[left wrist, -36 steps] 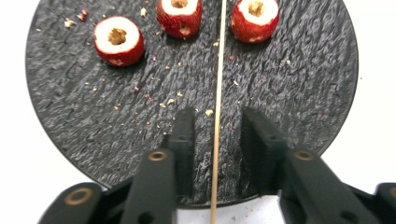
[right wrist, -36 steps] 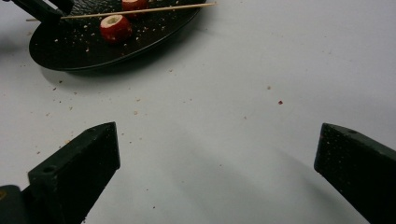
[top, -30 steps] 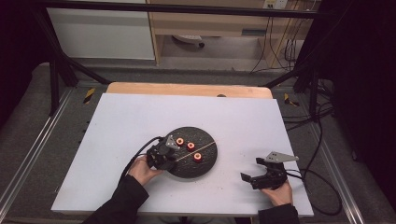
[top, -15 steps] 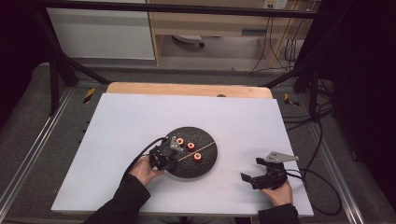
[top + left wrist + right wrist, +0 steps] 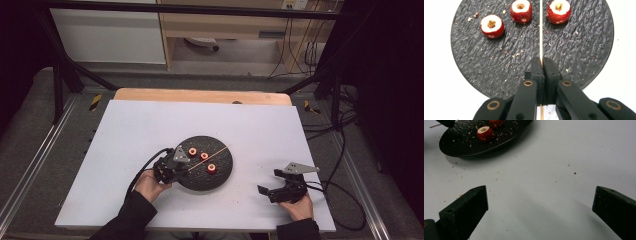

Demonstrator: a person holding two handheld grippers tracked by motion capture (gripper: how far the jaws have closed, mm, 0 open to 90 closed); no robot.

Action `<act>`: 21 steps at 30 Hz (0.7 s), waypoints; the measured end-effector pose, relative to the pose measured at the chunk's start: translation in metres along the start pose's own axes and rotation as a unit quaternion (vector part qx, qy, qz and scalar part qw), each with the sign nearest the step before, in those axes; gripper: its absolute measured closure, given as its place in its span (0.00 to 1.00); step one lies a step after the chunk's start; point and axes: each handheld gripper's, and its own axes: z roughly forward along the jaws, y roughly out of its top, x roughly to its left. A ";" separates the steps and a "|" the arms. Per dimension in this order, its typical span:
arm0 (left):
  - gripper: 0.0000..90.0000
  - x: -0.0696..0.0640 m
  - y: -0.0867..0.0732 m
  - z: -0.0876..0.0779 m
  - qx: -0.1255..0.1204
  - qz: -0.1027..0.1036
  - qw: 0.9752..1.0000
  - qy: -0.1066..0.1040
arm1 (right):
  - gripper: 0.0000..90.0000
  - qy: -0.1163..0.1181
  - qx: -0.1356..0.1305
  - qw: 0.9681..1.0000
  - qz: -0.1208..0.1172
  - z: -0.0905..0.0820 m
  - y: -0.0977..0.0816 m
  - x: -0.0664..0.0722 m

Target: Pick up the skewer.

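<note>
Part of the thin wooden stick [image 5: 541,30] is cut off at the top of the left gripper view, and its near end is hidden behind the black jaws. In the right gripper view, one fruit piece sits half out of the picture at the top edge.

The stick is pale, straight and very thin. It lies across the round black plate [image 5: 220,172], between the red fruit pieces [image 5: 492,26]. There are three of these pieces. Each is red outside and white inside, with a small hole in the middle. Tiny crumbs are spread over the bumpy plate.

The left gripper [image 5: 541,62] is pressed together and pinches the stick at the near side of the plate; its jaws have just been closing. The right gripper [image 5: 540,202] is spread wide over the white table [image 5: 150,125], well apart from the plate, with nothing between its jaws.

No words can be read anywhere.
</note>
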 end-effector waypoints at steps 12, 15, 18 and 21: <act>0.98 0.002 -0.027 -0.017 -0.063 -0.034 0.997 -0.002 | 0.01 -0.003 0.004 1.000 0.002 0.001 0.001 0.001; 0.98 0.002 -0.035 -0.022 -0.083 -0.043 0.996 0.000 | 0.01 -0.004 0.007 1.000 0.006 0.001 0.002 0.003; 0.98 0.002 -0.043 -0.028 -0.100 -0.051 0.994 0.002 | 0.01 -0.006 0.006 1.000 0.007 0.001 0.004 0.003; 0.98 0.003 -0.049 -0.032 -0.113 -0.056 0.992 0.004 | 0.01 -0.005 0.007 1.000 0.014 0.001 0.005 0.004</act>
